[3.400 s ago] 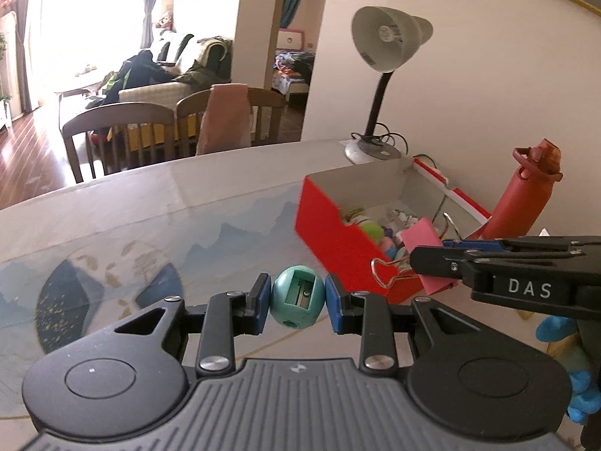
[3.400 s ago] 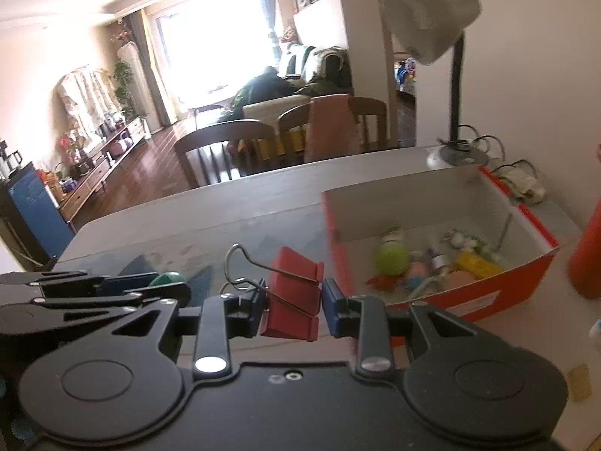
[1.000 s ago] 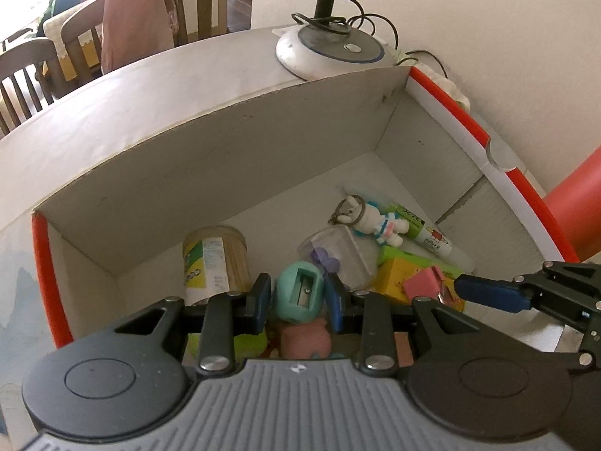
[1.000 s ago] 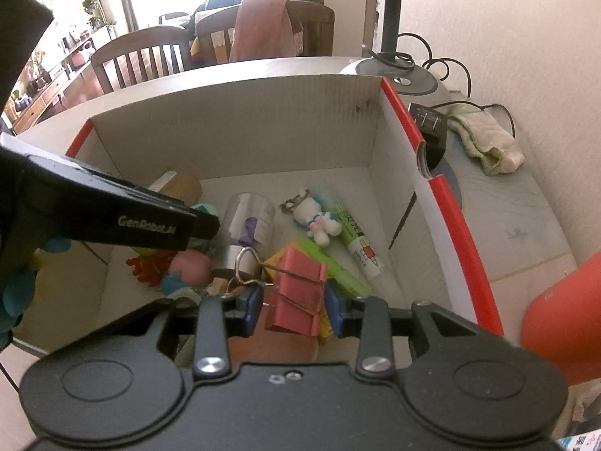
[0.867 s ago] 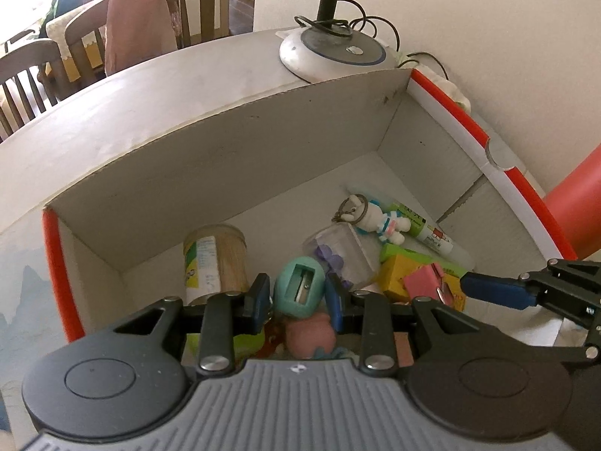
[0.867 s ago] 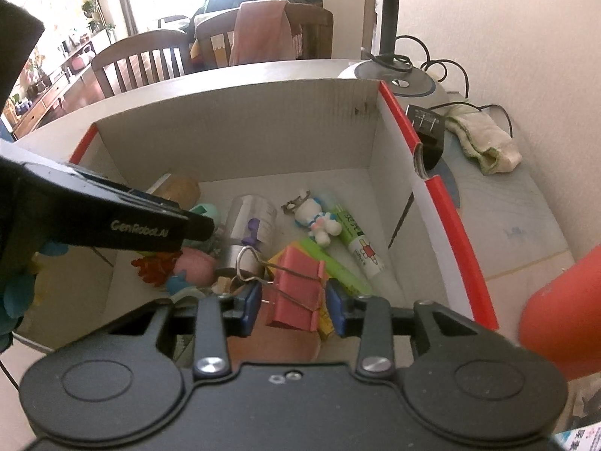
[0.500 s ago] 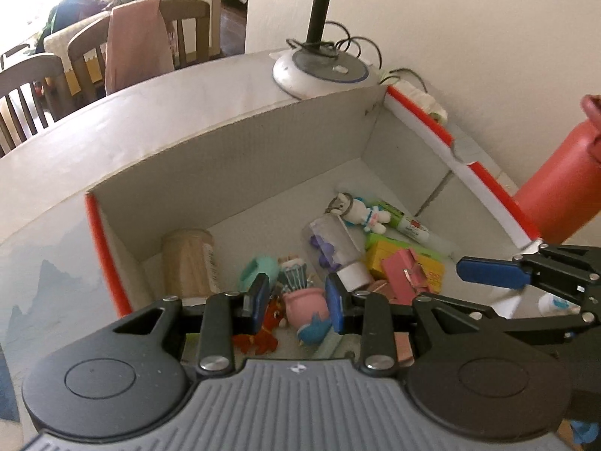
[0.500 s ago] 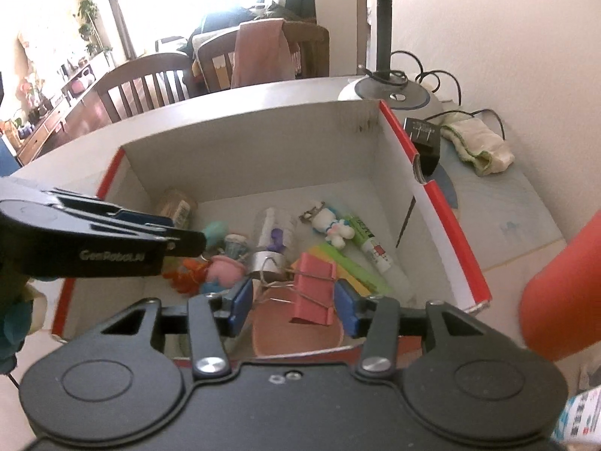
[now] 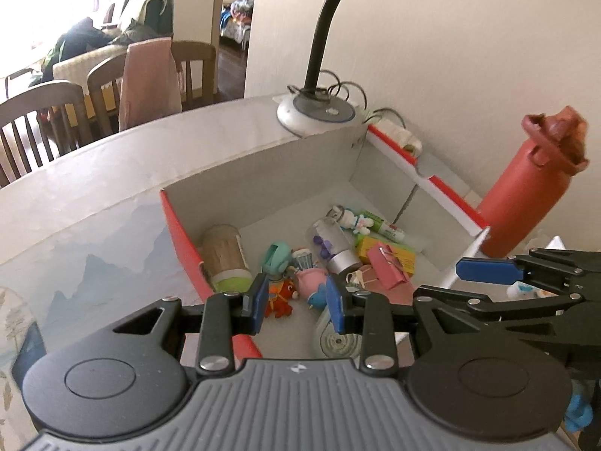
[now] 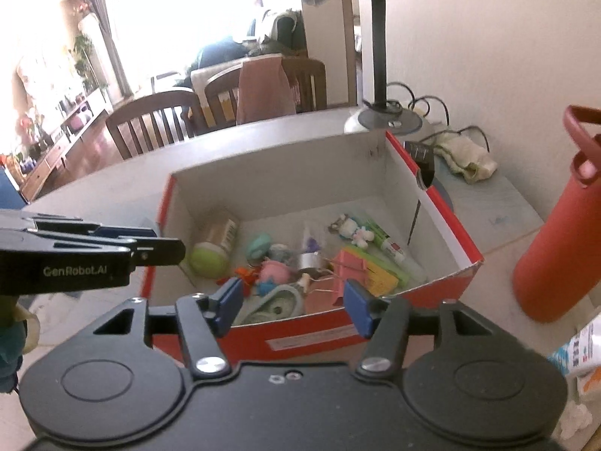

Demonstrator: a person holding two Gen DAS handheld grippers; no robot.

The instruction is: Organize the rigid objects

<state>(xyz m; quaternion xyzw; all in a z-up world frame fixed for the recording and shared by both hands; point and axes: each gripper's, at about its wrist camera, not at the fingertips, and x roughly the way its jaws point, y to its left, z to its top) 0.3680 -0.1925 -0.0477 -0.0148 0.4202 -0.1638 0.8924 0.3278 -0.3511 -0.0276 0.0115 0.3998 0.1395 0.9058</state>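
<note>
Both tools are hanging over the near wall of the red box (image 10: pixel 439 285) on the counter (image 9: pixel 94 225), pointing steeply down into it. The left tool (image 9: pixel 296 302) is showing its blue pads only narrowly apart with nothing between them; the right tool (image 10: pixel 291 306) is opening, its jaws empty. The task's things are lying on the box floor: the teal sharpener (image 9: pixel 277 257) ahead of the left tool, beside the green-capped jar (image 9: pixel 225 257); the pink binder clip (image 10: pixel 351 265) ahead of the right tool, resting on the yellow pad (image 10: pixel 383 280), its long axis running away from the pads. Judged from this, both things are lying beyond and below the pads, so any next pick would be starting outside the box
</note>
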